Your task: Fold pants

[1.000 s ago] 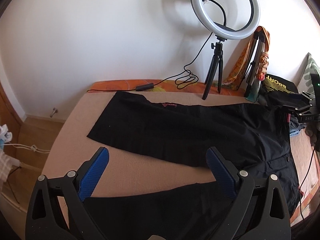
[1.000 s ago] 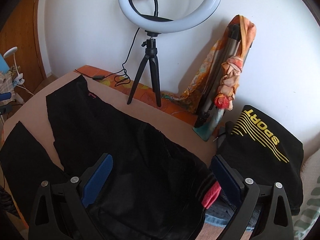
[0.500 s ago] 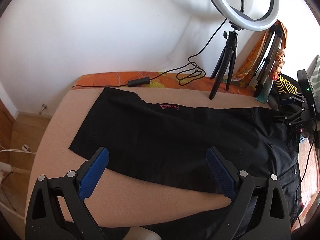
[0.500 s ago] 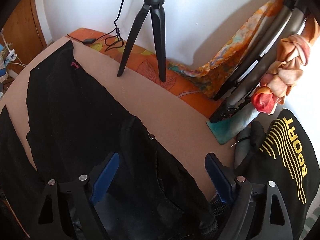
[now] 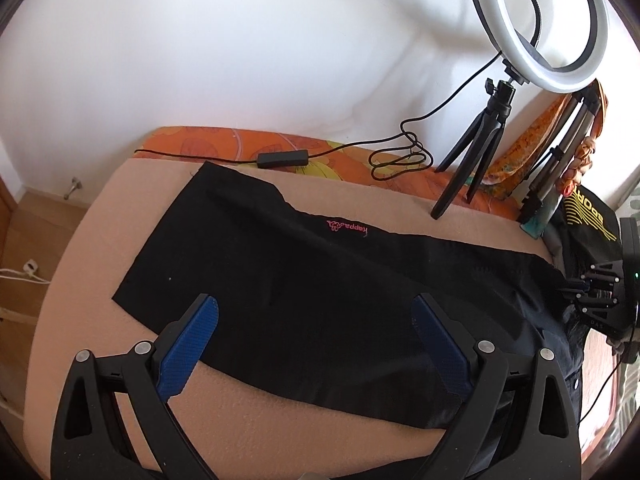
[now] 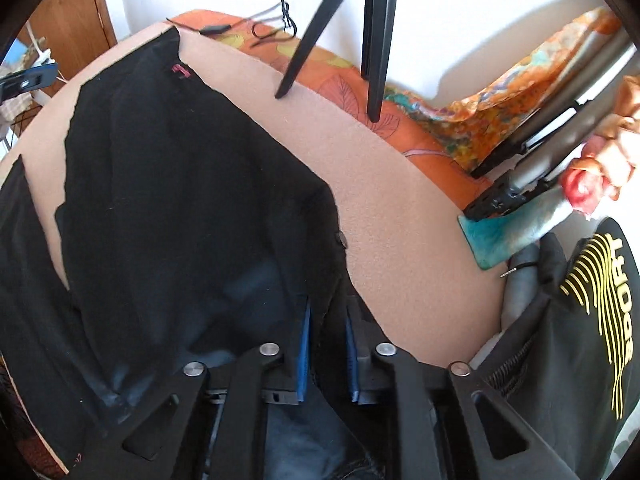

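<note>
— Where do the black pants (image 5: 320, 288) lie now?
— They are spread flat on the beige bed (image 5: 280, 432), one leg stretching toward the far edge, with a small pink logo (image 5: 347, 227) on it.
— And the right hand-held gripper (image 6: 326, 344)?
— Its blue pads have just been closing, and now they pinch a fold of the pants at the waist end, near the edge of the fabric.
— The left hand-held gripper (image 5: 314, 344)?
— It is spread wide above the leg; the cloth lies under and between its fingers, and whether they touch it I cannot tell.
</note>
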Available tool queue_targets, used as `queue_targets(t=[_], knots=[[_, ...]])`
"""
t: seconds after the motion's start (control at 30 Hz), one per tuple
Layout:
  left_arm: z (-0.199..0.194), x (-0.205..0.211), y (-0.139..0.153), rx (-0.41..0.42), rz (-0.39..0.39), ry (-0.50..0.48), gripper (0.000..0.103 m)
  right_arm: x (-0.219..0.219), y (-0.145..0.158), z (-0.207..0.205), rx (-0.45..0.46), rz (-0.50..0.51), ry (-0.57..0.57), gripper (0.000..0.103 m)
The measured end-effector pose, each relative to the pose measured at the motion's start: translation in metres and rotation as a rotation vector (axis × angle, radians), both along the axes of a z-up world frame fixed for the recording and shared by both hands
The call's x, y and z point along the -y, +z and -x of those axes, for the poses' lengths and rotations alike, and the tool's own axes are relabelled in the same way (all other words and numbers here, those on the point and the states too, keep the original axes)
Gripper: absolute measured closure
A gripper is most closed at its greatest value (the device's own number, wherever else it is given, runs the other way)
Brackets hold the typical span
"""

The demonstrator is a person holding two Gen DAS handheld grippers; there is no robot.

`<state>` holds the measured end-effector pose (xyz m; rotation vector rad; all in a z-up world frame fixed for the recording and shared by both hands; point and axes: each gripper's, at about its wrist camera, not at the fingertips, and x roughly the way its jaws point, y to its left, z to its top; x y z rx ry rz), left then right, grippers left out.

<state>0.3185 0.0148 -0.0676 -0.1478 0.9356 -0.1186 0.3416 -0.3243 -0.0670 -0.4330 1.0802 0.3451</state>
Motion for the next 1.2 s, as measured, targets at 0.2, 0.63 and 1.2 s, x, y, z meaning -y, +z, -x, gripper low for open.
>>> queue_targets(t=[0.2, 0.63, 1.2], knots=[[-0.015, -0.009, -0.002, -0.030, 0.101, 0.046, 0.006, -0.013, 0.032, 0.053, 0.130, -0.047, -0.003, 0.099], [-0.044, -0.029, -0.013, -0.079, 0.209, 0.157, 0.006, -0.052, 0.057, 0.182, 0.258, -0.090, 0.101, 0.101], [-0.012, -0.085, -0.039, -0.056, 0.365, 0.241, 0.096, -0.045, 0.042, 0.208, 0.221, -0.103, 0.057, 0.101]])
